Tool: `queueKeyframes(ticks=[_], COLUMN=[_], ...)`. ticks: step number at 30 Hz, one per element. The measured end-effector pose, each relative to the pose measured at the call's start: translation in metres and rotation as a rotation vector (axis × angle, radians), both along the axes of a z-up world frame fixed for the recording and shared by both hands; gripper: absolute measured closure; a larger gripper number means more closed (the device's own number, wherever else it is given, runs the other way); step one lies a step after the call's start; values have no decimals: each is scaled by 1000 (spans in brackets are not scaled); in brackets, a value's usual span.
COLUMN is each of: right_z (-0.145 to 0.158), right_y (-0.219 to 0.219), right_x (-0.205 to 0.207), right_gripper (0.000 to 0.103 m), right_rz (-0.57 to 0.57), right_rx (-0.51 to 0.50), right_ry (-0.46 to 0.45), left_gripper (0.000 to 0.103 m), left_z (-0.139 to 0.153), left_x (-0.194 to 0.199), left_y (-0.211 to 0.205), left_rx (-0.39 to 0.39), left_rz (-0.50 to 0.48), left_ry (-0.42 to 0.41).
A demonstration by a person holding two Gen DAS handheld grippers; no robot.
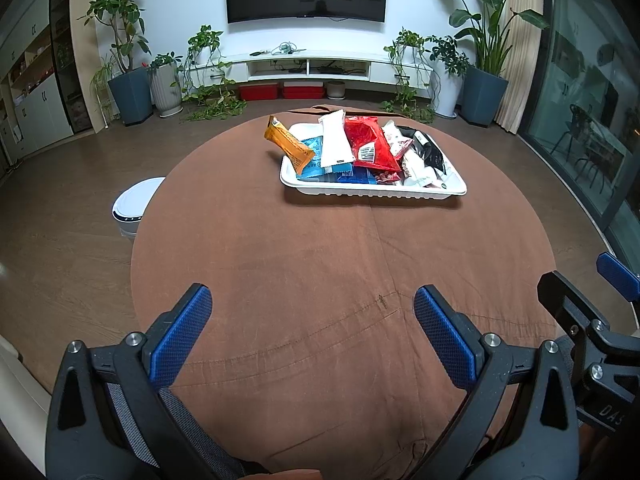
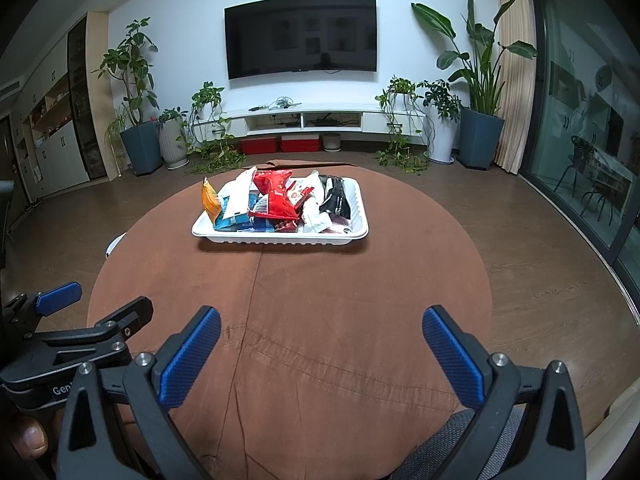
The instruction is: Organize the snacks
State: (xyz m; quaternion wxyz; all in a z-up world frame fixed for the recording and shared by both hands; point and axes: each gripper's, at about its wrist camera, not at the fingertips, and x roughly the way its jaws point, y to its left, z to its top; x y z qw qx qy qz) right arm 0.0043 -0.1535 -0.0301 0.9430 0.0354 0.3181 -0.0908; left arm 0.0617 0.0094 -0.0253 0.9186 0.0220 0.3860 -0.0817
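In the white tray on the brown table, all snacks sit piled, looks done. Left gripper & right gripper near the tray's front, both wide apart, holding nothing.

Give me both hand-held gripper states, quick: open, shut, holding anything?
Left hand-held gripper: open, empty, above the brown tablecloth.
Right hand-held gripper: open, empty, short of the white snack tray.

One white tray; one orange packet; one red packet; two tools.
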Motion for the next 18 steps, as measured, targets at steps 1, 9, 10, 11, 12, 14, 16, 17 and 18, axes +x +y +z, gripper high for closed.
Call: queueKeyframes(ticks=[1,9,10,11,12,14,16,17,18], right_z=[0,1,0,1,1,1,1,1,0], right_y=[0,0,0,0,0,0,0,0,0], right_x=[0,1,1,1,1,1,0,0,-1], right_gripper=[0,0,0,0,0,0,0,0,0], right_rz=[-1,0,0,0,0,-1,-1,-1,-1], right_rx=[0,1,0,0,0,1,1,2,3], right_ry=[-1,-1,0,0,0,0,3,3,3], left_gripper=[0,0,0,0,0,0,0,0,0], left_z=[0,-1,-1,-1,-1,-2,-4,-4,-4], left_x=[0,0,0,0,-1,-1,-1,-2,-3], left_y=[0,0,0,0,0,1,2,3,4], left_rx=[1,2,2,3,3,3,1,-3,-7], left_rz=[0,1,1,3,3,2,-2,-6,-10], left_ry=[-1,0,1,1,1,2,3,2,-2])
